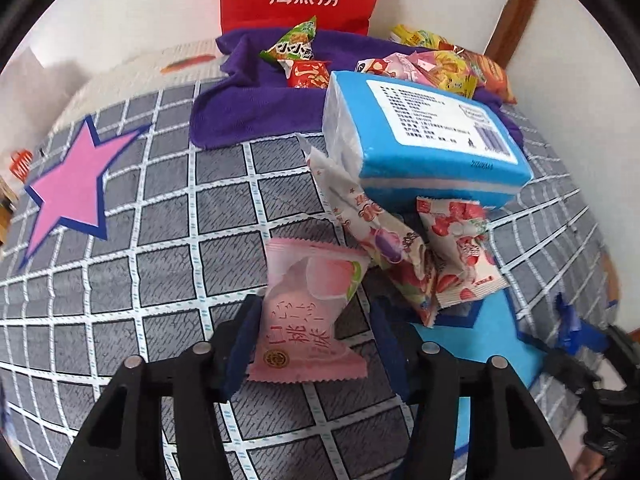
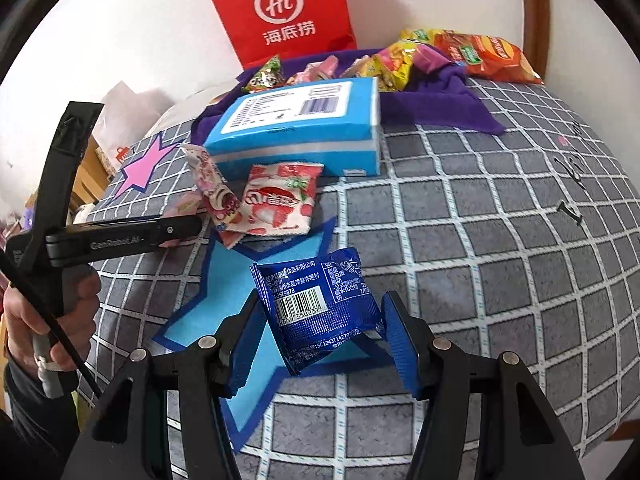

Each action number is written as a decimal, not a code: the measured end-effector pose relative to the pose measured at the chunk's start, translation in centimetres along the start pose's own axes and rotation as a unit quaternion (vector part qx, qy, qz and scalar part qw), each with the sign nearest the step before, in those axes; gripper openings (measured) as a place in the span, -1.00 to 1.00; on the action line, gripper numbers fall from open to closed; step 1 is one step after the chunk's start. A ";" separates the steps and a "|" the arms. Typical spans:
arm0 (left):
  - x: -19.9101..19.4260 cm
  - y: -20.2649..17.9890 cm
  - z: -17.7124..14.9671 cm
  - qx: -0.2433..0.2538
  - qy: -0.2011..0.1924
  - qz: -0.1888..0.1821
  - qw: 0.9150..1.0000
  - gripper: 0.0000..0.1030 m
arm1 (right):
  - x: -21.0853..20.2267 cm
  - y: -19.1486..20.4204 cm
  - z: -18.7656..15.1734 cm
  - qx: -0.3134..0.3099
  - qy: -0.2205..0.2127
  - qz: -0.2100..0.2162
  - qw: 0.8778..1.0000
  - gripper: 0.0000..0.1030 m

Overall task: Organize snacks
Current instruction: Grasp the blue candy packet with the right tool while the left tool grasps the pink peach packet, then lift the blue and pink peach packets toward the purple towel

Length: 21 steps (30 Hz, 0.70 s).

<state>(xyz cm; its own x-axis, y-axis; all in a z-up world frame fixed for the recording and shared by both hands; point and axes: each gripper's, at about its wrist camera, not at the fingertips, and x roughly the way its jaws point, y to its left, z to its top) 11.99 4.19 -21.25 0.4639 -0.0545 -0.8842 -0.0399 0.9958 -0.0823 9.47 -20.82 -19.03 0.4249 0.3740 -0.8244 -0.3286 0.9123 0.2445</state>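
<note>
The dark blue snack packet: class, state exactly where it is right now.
In the right wrist view, the dark blue snack packet sits between the fingers of the right gripper, over the light blue star, nearer the camera than the strawberry packet.

Setting: home bedroom. Evidence: grey checked bedsheet (image 2: 500, 216) over mattress, wooden bed frame (image 2: 538, 8) against white wall, loose snack packets (image 2: 486, 58).

The blue snack packet (image 2: 320, 312) is glossy crinkled foil. The purple cloth (image 1: 248, 108) looks soft and matt. The red bag (image 2: 280, 12) is smooth paper.
</note>
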 end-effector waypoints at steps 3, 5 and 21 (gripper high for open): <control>-0.4 0.2 -0.4 -0.002 0.000 -0.007 1.000 -0.28 | -0.5 -0.5 -0.1 0.004 0.000 -0.008 1.000 0.13; -0.8 0.5 -0.7 -0.013 0.006 -0.037 0.999 -0.29 | -0.9 -0.6 -0.2 0.003 -0.002 -0.018 1.000 0.13; -8.5 -1.0 -2.3 -0.013 -0.039 -0.116 0.992 -0.30 | -6.9 2.8 1.0 -0.014 -0.053 -0.054 0.997 0.13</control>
<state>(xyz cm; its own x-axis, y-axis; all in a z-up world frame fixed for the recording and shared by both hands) 6.06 3.46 -14.66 0.5296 -0.2745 -0.8026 0.0529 0.9550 -0.2918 6.41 -20.67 -12.16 0.5452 0.2916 -0.7859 -0.2993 0.9435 0.1425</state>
